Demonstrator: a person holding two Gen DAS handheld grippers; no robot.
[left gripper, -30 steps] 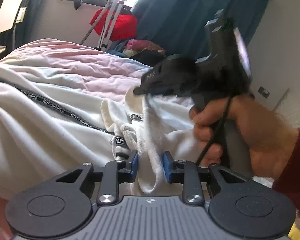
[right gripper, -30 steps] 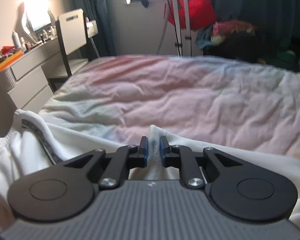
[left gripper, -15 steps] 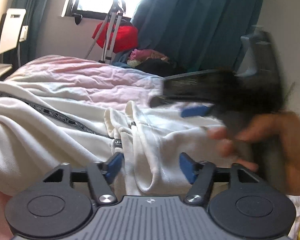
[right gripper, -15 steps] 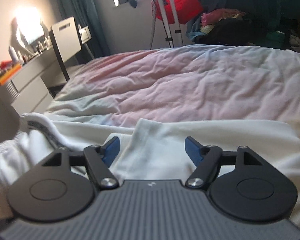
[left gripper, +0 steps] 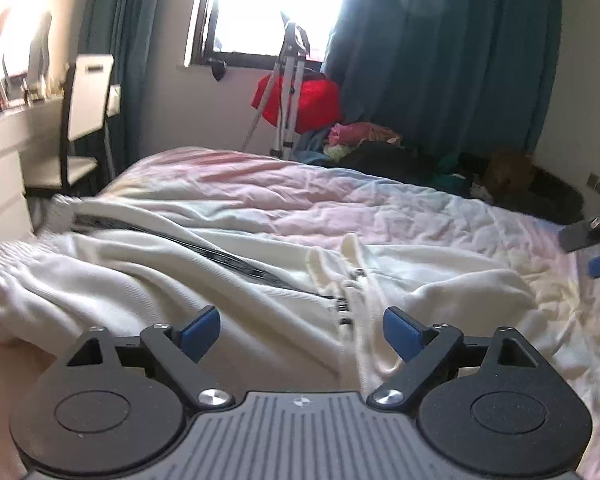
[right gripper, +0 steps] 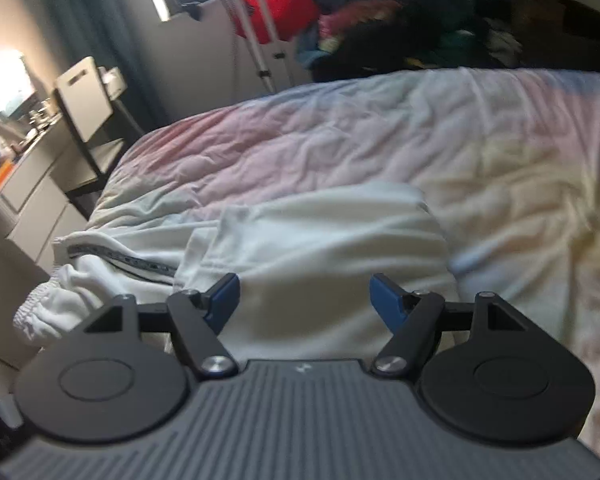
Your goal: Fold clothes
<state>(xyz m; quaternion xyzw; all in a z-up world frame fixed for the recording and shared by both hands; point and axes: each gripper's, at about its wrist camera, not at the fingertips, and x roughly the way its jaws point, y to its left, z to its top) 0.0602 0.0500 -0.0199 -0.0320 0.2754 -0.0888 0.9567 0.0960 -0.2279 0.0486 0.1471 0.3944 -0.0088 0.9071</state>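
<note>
Tongs both apart, gripping nothing. Left gripper point(left gripper: 300, 330) hangs over the cream pants point(left gripper: 172, 276), blue pads point(left gripper: 202, 328) spread wide with cloth beneath. Right gripper point(right gripper: 304, 300) likewise spread above the folded end of the pants point(right gripper: 324, 248). Pants lie across the near side of the bed point(left gripper: 420, 216), doubled over; elastic waistband point(right gripper: 40, 308) bunched at the left edge, dark stripe point(left gripper: 236, 258) running along the leg. Beyond: chair point(left gripper: 88, 116) beside a desk, tripod point(left gripper: 288, 92) under the window, clothes heap point(left gripper: 372, 140) against the curtain.
</note>
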